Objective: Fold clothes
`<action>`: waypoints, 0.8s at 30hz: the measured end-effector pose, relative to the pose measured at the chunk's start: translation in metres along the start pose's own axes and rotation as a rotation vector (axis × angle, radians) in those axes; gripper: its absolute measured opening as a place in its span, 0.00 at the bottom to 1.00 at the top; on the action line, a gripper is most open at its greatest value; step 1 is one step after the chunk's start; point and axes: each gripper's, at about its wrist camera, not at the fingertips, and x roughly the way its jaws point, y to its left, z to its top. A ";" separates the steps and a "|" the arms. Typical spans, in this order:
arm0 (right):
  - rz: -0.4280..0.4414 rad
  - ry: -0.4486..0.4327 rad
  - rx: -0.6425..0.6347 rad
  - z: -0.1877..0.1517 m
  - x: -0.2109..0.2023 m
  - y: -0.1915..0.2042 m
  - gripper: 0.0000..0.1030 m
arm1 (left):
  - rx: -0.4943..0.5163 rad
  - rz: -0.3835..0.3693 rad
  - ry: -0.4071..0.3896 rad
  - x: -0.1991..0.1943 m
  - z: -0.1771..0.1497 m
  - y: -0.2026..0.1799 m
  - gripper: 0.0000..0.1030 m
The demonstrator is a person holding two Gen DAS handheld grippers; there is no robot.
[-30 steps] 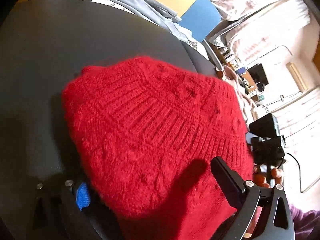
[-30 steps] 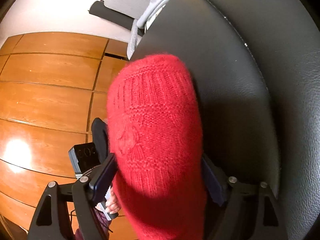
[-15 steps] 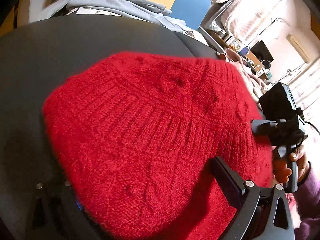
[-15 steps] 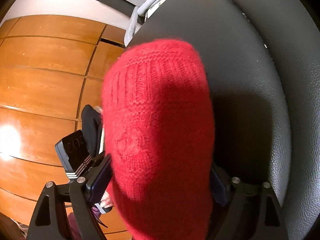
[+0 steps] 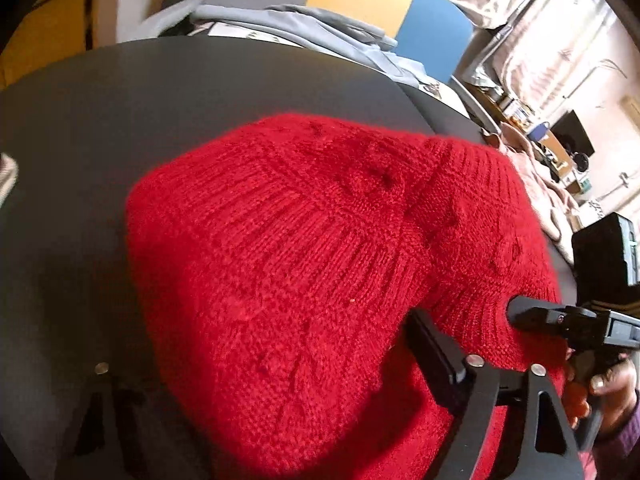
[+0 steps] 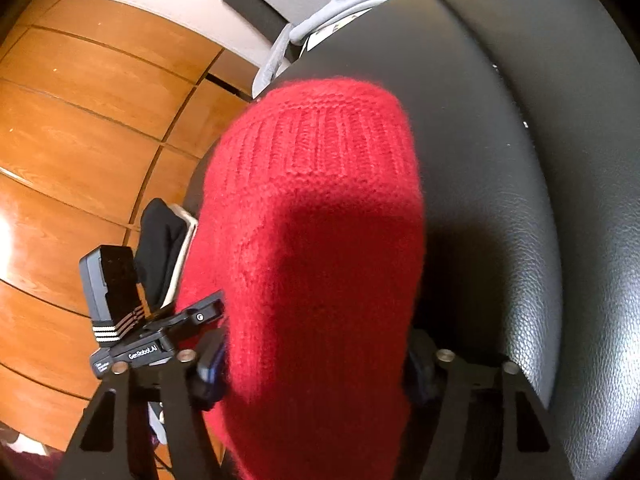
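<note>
Gripping red knit sweater (image 5: pixel 304 264) w/ both: left tongs (image 5: pixel 256 376) & right tongs (image 6: pixel 316 360) are clamping fabric over black leather seat (image 6: pixel 520 160).

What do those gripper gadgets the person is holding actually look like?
Both are black frames with triangular cut-outs and silver screws. The left gripper has white "GenRobot.AI" lettering, a boxy black module with white stripes, and blue pads on the right gripper's fingers. A purple sleeve shows at the wrist.

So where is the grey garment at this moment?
The grey garment lies bunched at the far edge of the black cushion, beyond the red sweater; in the right wrist view it hangs over that edge at top centre.
</note>
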 end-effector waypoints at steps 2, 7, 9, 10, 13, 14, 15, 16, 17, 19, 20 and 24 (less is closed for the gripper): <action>-0.002 -0.015 0.011 -0.004 -0.003 -0.002 0.61 | -0.008 0.012 -0.011 -0.002 -0.002 -0.003 0.76; -0.036 -0.044 0.005 -0.012 -0.011 0.003 0.57 | -0.013 0.054 -0.045 -0.010 -0.006 -0.011 0.62; -0.041 -0.050 0.005 -0.014 -0.013 0.003 0.56 | 0.011 0.088 -0.061 -0.015 -0.008 -0.017 0.52; -0.042 -0.052 0.007 -0.015 -0.014 0.003 0.56 | 0.022 0.104 -0.069 -0.018 -0.009 -0.020 0.50; -0.042 -0.058 0.013 -0.017 -0.017 0.003 0.56 | 0.044 0.137 -0.081 -0.021 -0.011 -0.027 0.44; -0.043 -0.060 0.015 -0.018 -0.017 0.003 0.56 | 0.043 0.140 -0.083 -0.022 -0.011 -0.027 0.42; -0.041 -0.060 0.019 -0.019 -0.018 0.002 0.56 | 0.038 0.139 -0.084 -0.022 -0.012 -0.027 0.41; -0.038 -0.057 0.024 -0.019 -0.019 0.001 0.56 | 0.030 0.137 -0.085 -0.022 -0.012 -0.026 0.40; -0.035 -0.054 0.028 -0.020 -0.020 -0.001 0.56 | 0.024 0.135 -0.086 -0.023 -0.013 -0.025 0.38; -0.026 -0.049 0.041 -0.019 -0.021 -0.007 0.57 | 0.022 0.126 -0.093 -0.021 -0.012 -0.028 0.34; -0.019 -0.047 0.048 -0.018 -0.021 -0.010 0.58 | 0.025 0.124 -0.094 -0.021 -0.012 -0.029 0.34; 0.004 -0.044 0.063 -0.022 -0.022 -0.017 0.58 | 0.031 0.053 -0.069 -0.019 -0.010 -0.017 0.42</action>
